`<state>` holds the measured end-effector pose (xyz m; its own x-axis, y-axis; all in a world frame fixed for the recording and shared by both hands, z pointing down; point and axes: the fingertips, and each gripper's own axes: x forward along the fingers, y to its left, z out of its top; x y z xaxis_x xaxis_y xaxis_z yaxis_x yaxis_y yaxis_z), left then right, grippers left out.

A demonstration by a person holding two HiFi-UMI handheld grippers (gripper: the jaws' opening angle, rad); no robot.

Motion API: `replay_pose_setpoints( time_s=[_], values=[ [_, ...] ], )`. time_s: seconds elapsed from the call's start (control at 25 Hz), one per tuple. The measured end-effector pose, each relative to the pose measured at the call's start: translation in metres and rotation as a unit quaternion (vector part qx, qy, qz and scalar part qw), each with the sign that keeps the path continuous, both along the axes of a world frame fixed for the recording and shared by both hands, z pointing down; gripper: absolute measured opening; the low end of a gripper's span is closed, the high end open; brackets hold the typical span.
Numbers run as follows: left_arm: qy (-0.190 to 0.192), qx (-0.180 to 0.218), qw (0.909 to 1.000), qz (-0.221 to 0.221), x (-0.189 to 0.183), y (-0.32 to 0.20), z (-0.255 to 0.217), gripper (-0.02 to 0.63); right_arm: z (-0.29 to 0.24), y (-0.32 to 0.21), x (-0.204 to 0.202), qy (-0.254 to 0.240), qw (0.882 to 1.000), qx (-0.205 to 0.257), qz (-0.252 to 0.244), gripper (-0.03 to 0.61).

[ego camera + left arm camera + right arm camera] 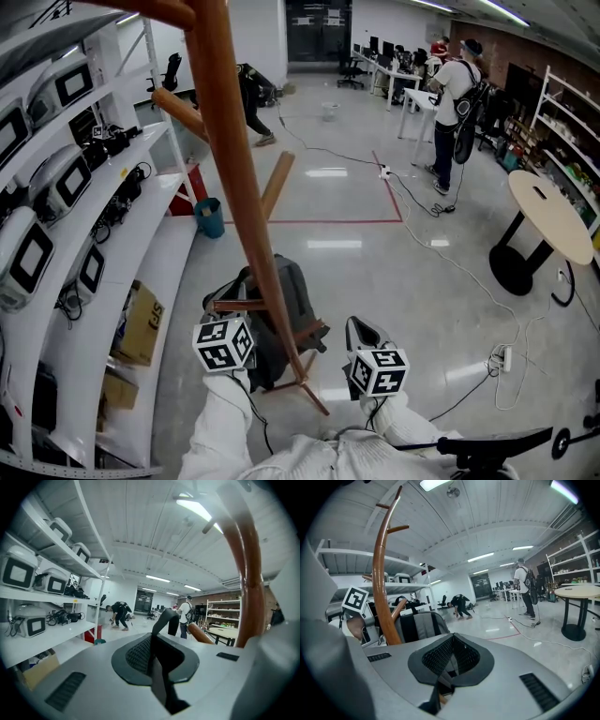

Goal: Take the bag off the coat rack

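The grey and black backpack (286,291) sits low against the pole of the wooden coat rack (246,202), down by its splayed feet. I cannot tell whether it hangs from a low peg or rests on the floor. In the right gripper view it shows just beside the pole.

The left gripper (157,667) has its jaws pressed together on a black strap (164,618), which rises out of them and curls over in a loop. In the head view this gripper sits close against the bag's left side, so I judge the strap to be the backpack's own. Taking the strap and not the body makes sense: it is the part that hooks over a peg, so raising it frees the bag.

The right gripper (443,681) also has its jaws closed, with no part of the bag between them. It is held to the right of the rack, apart from the bag, probably kept free to steady the pole or take the bag's weight.

The grasp looks made and the lift-off not yet done. The pole is slender, so a sideways pull could tip the rack; an upward lift first seems safer. The 2 upper pegs (396,528) are bare. White shelves (141,187) crowd the left, so the open floor to the right is the likelier way out.
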<state>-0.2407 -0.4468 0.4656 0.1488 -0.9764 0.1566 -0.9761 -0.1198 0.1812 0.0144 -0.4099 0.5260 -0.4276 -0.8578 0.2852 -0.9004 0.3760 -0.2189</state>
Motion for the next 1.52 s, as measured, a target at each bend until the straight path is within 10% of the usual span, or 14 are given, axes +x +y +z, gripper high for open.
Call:
replay_pose_setpoints(
  time_s=[1.52],
  values=[
    [0.011,-0.054,0.9665,-0.251,-0.020,0.242,0.058,0.017,0.029,0.080,-0.045,-0.006,0.987,-0.035,-0.158,0.012]
  ],
)
